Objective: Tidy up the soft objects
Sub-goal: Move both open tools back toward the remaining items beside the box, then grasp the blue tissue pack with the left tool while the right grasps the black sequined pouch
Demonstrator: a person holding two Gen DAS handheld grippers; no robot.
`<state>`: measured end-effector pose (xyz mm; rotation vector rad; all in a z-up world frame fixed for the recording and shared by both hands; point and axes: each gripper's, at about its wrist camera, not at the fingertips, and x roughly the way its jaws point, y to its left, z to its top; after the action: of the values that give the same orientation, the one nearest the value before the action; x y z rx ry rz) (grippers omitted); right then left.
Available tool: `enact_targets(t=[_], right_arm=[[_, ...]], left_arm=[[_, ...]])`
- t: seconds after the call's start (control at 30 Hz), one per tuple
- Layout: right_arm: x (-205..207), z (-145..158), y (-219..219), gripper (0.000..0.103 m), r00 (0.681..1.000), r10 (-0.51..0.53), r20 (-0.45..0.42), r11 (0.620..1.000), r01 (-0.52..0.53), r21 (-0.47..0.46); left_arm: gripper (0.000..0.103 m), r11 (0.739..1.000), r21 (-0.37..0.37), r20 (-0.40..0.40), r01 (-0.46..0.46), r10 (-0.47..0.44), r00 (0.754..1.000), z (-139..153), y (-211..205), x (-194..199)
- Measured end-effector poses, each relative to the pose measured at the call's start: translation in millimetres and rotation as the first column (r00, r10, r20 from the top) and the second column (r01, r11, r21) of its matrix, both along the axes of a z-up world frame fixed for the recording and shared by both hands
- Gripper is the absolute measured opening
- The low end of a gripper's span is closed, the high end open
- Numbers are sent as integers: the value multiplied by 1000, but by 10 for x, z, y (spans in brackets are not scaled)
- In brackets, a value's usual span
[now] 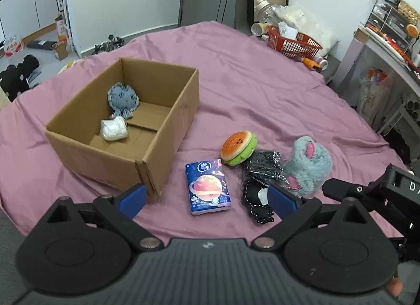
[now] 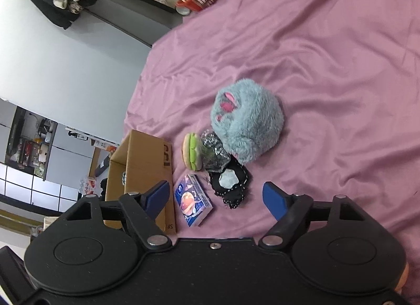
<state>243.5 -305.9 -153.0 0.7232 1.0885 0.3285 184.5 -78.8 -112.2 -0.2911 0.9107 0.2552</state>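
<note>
**Soft-object sort: two items boxed, five left on the sheet**

Nearest the lens, lower frame, both wrist views:
- Left gripper (image 1: pixel 207 196): blue pads spread wide, nothing between them; the tissue pack lies on the sheet beyond the gap.
- Right gripper (image 2: pixel 216 197): jaws apart, nothing gripped; pads flank the tissue pack and the black fabric piece from above, not touching either. Its black body also shows at the right edge of the left wrist view.

In the box, counted as done:
- Cardboard box (image 1: pixel 168 121), open-topped, centre left of the left wrist view.
- Grey-blue knitted plush (image 1: pixel 122 100), leaning against the far inner wall.
- White soft bundle (image 1: pixel 114 128), on the box floor just below it.

On the pink bedsheet (image 1: pixel 262 90), still to move:
- Tissue pack (image 1: pixel 208 187) with planet print, just right of the box corner.
- Burger plush (image 1: pixel 238 147), standing on edge, lower centre.
- Sparkly dark tinsel item (image 1: pixel 263 163), touching the burger.
- Black fabric piece with beaded edge (image 1: pixel 258 206), below the tinsel.
- Fluffy blue-grey plush with pink patches (image 1: pixel 308 166), right of the cluster, touching the tinsel.

Judgement: under a third done; the next pick is not yet begun.
</note>
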Motion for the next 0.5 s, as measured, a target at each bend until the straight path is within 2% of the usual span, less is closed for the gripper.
enact_targets(t=[0.17,0.33,0.5], right_arm=[[80,-156,53,71,998,-3,-63,1000,4,22],[183,-379,70,59,988,-8,-156,997,20,78],[260,-524,112,59,979,-15,-202,998,28,64]], left_arm=[[95,999,-12,-42,-44,44,998,-217,-1,109],[92,998,-12,-77,-67,66,995,-416,-28,210],[91,997,-1,-103,-77,76,992,-584,-78,303]])
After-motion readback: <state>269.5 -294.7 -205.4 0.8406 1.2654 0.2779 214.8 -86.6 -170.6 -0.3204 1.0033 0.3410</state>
